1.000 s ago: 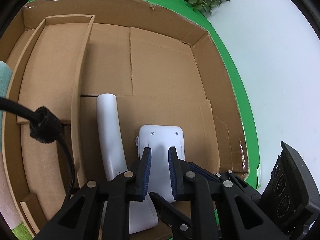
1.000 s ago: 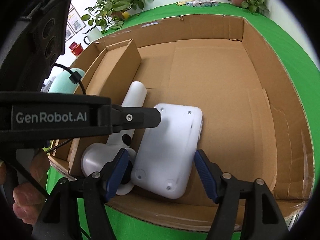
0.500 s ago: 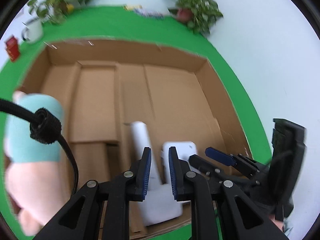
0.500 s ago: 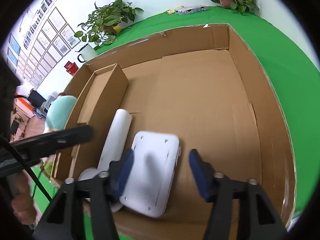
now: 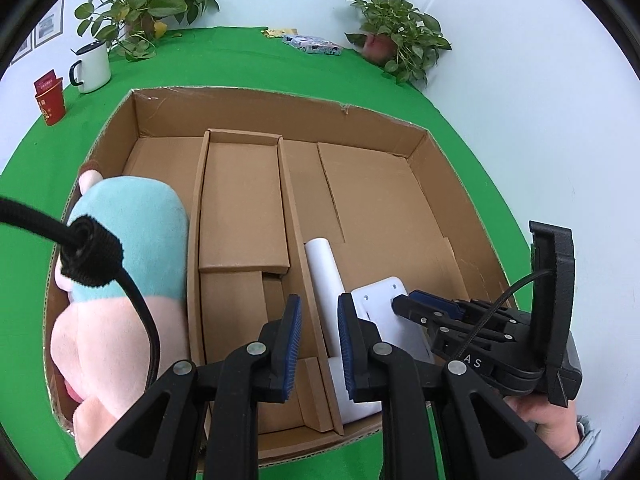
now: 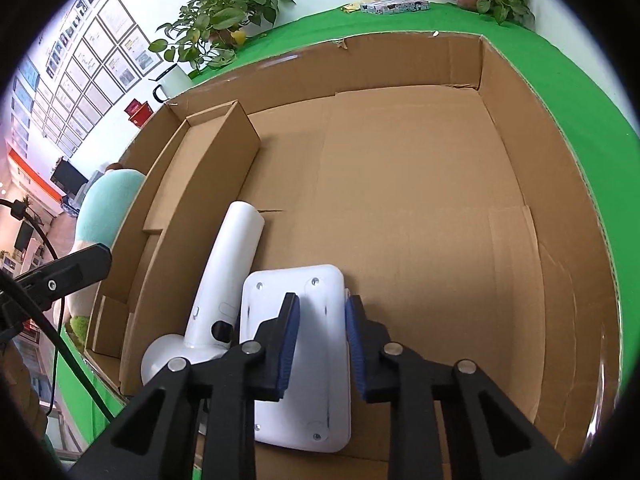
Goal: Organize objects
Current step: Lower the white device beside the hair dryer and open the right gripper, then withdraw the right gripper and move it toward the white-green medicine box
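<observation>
Right gripper [image 6: 320,336]: jaws just closing, above the white flat device [image 6: 298,364] in the cardboard box [image 6: 520,128]; grip unclear
Left gripper [image 5: 318,346]: clenched, empty

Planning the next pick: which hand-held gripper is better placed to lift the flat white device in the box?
The right hand-held gripper: its jaws, just closing, already straddle the flat white device. The left hand-held gripper hangs shut and empty above the cardboard divider.

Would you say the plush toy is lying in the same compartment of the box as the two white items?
No, the plush toy lies in the far-left compartment, cardboard dividers away from them.
</observation>
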The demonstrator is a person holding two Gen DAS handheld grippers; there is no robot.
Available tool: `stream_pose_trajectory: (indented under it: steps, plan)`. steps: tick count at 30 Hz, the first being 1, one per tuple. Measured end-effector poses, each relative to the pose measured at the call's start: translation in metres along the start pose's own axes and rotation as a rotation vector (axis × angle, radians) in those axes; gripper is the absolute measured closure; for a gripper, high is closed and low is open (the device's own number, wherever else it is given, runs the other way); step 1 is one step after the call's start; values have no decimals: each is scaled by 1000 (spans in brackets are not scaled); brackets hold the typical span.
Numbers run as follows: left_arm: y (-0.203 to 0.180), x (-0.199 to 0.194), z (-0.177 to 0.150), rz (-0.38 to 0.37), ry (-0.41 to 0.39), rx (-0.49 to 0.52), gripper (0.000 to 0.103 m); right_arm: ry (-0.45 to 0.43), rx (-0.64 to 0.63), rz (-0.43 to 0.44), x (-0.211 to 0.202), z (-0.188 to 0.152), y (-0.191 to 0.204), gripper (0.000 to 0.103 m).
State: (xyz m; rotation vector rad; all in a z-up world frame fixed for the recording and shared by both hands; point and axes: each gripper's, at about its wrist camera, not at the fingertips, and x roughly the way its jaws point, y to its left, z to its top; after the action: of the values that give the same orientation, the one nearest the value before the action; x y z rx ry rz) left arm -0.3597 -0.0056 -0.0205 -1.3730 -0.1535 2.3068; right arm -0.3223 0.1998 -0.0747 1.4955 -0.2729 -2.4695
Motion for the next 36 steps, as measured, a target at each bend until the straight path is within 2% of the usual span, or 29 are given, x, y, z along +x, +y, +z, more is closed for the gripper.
stream_pose_trajectory:
  steps: [8,18,23,24,25,26,27,29,30,31,32,36]
  plan:
    - [1,-2,-6,-18,-9,-4,87,31,4,-59,-8,-13,6,80]
    - [0,-9,-12,-25,-19,-8,87,142,-5,-24,-10,-21,9,74]
    - [-7,-12,-18,4,-41,16,86,115,-23,-40,-14,-24,14,74]
    - [-9,-15,-20,19,-58,27,85,96,-25,-41,-17,-25,16,67]
    - [-11,-19,-22,40,-80,40,83,78,-30,-45,-20,-26,17,50]
    - [-14,-23,-24,72,-110,57,79,49,-48,-61,-24,-28,20,38]
    - [-18,-30,-27,112,-152,78,77,3,-75,-76,-30,-30,24,19]
    - [-25,-47,-36,217,-271,116,63,-90,-138,-160,-45,-39,32,18]
    - [-29,-57,-44,275,-342,127,49,-128,-165,-195,-52,-44,36,18]
    - [-31,-64,-50,315,-390,125,29,-188,-198,-226,-62,-52,42,18]
    - [-32,-70,-56,343,-428,115,14,-239,-217,-240,-70,-58,46,18]
    - [-39,-85,-80,363,-508,100,10,-445,-264,-231,-99,-91,59,18]
